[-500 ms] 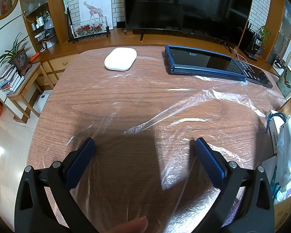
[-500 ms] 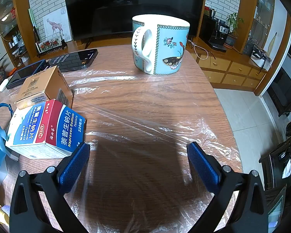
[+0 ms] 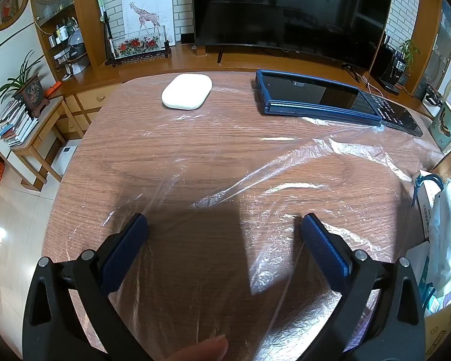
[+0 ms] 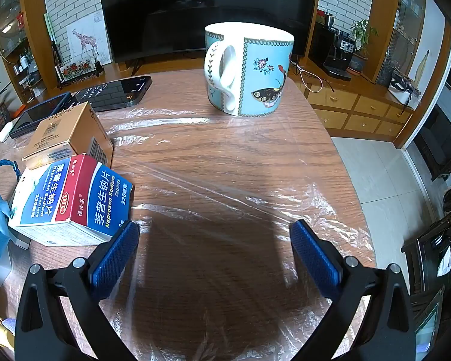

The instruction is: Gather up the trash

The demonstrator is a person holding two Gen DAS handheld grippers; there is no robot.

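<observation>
A clear plastic sheet [image 3: 255, 180] lies spread and wrinkled over the round wooden table [image 3: 135, 150]; it also shows in the right wrist view [image 4: 225, 186]. My left gripper [image 3: 224, 225] is open and empty just above the sheet. My right gripper [image 4: 215, 233] is open and empty above the sheet. A blue-and-red medicine box [image 4: 72, 201] lies just left of the right gripper's left finger [image 4: 114, 258]. A tan carton [image 4: 69, 135] sits behind the medicine box. White crumpled packaging [image 3: 445, 225] lies at the table's right edge in the left wrist view.
A white oval case [image 3: 186, 91] and a dark blue tablet [image 3: 315, 93] with a black phone [image 3: 397, 114] lie at the far side. A blue butterfly mug [image 4: 249, 72] stands upright far ahead of the right gripper. A fingertip [image 3: 201, 350] shows at the bottom edge.
</observation>
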